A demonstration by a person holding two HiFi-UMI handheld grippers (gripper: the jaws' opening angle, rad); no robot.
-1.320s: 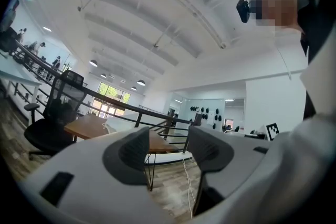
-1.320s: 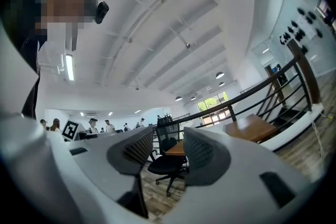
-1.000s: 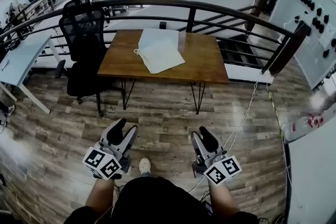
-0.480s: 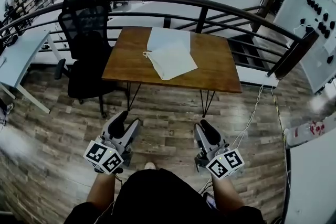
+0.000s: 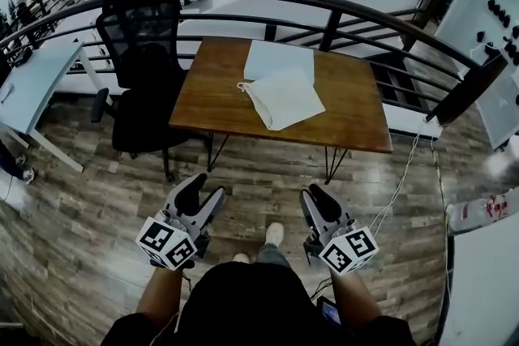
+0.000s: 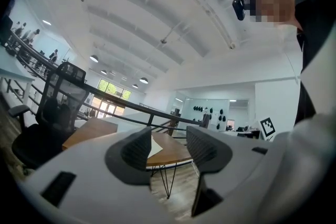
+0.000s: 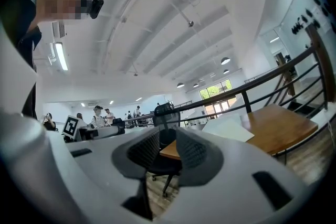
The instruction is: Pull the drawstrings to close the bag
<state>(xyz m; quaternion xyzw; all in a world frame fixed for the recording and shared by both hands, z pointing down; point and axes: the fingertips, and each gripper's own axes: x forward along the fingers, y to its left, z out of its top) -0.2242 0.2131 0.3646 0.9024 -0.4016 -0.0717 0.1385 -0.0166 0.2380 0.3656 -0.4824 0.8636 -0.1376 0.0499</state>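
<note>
Here the white bag [image 5: 285, 97] lies flat mid-tabletop [image 5: 353, 113], its drawstring loop [image 5: 242, 86] toward the left edge. Well short of it, over the floor [image 5: 97, 198], the left tongs [image 5: 204, 190] gape empty. The right tongs [image 5: 318, 197] have just been closing and stand narrowly apart, empty.

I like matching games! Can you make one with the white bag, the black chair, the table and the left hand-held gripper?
Things:
1 white bag
2 black chair
3 table
4 left hand-held gripper

Matches:
A brown wood, on thin dark legs
B held above the floor, jaws apart, empty
C lying on the table
D standing left of the table

Pairs: 1-C; 2-D; 3-A; 4-B
</note>
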